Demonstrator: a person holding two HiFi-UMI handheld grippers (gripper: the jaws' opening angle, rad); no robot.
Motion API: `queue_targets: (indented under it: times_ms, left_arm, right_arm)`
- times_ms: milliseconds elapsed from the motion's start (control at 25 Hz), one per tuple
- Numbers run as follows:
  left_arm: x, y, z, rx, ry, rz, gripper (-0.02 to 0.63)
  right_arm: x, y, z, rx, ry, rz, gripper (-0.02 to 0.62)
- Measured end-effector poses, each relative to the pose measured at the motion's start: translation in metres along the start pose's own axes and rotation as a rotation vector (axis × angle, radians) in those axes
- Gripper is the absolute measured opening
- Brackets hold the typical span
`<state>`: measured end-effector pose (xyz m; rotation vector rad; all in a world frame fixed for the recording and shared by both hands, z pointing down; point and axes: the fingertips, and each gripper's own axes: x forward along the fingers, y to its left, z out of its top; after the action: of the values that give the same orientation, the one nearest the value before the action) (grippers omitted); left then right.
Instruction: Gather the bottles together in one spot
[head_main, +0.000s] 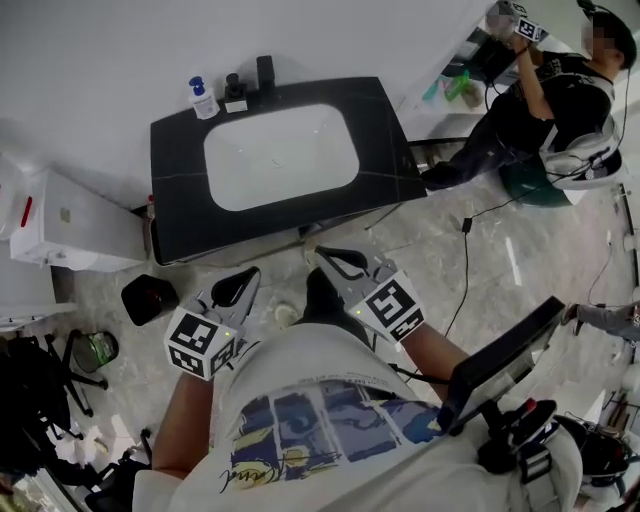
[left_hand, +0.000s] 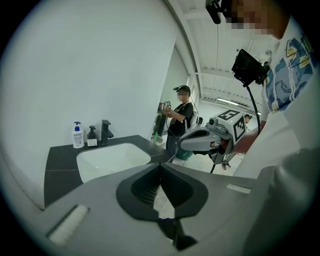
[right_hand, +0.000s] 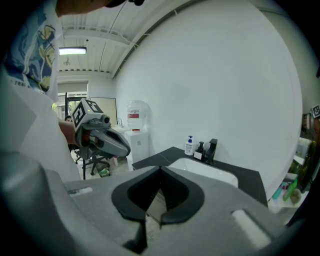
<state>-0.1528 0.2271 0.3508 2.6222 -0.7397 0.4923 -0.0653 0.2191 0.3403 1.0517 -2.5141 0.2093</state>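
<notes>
At the back left corner of the black counter, two pump bottles, upright and just beside each other: one white bottle with a blue pump, nearest the corner, and one smaller dark bottle to its right; contents of neither discernible. Just right of the dark bottle, along the back edge, one black faucet. Sunk in the middle of the counter, one white basin, only its own white floor on show. Short of the front edge, well apart from both bottles, two hand-held grippers, side by side before the person's torso, each pointing toward the counter and tilted slightly downward: left gripper with jaws pressed together on nothing; right gripper likewise pressed together, nothing between.
</notes>
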Motion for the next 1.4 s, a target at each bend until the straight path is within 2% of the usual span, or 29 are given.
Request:
queue_targets:
  times_ms: [480, 960, 1400]
  left_arm:
    - [0.011, -0.004, -0.004, -0.001, 0.017, -0.004, 0.002]
    - [0.012, 0.002, 0.003, 0.002, -0.006, -0.009, 0.002]
    - [0.017, -0.007, -0.001, -0.001, 0.008, -0.023, 0.002]
  right_arm:
    - [-0.002, 0.003, -0.004, 0.000, 0.006, 0.025, 0.000]
    - [0.003, 0.002, 0.005, -0.031, 0.009, 0.016, 0.000]
    - [-0.003, 0.006, -0.002, -0.024, 0.019, 0.015, 0.000]
